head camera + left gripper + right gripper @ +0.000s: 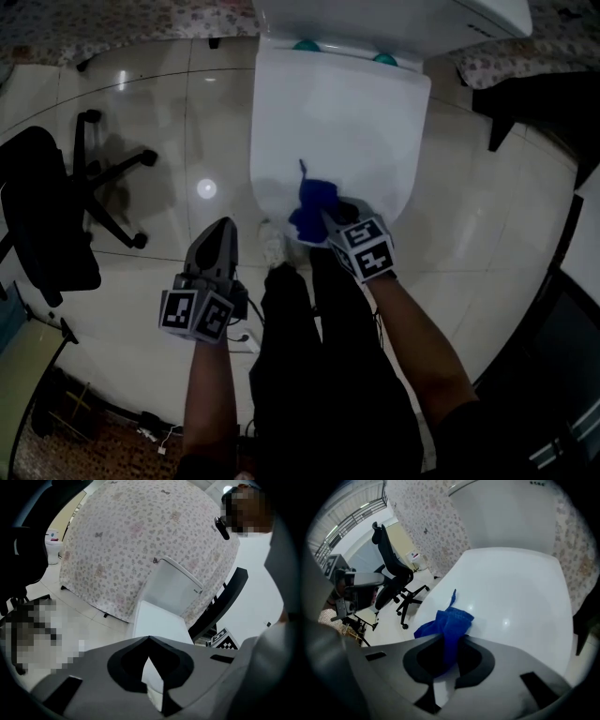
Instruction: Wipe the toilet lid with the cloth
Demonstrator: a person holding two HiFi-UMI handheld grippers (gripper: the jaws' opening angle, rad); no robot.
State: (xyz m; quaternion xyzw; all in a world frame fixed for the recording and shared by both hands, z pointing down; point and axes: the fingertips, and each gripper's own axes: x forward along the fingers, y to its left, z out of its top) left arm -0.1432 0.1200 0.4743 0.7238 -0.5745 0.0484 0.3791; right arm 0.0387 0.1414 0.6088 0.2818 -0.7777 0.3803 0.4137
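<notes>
With the right gripper [324, 218] clenched on the blue cloth [313, 201] at the near edge of the toilet lid [337, 112], and the left gripper [223, 231] closed empty beside the lid, it is better to press the cloth flat and sweep in overlapping strokes.

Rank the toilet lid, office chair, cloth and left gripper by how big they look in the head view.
Largest to smallest:
1. toilet lid
2. office chair
3. left gripper, which sits nearer the camera and so looks larger than it is
4. cloth
</notes>
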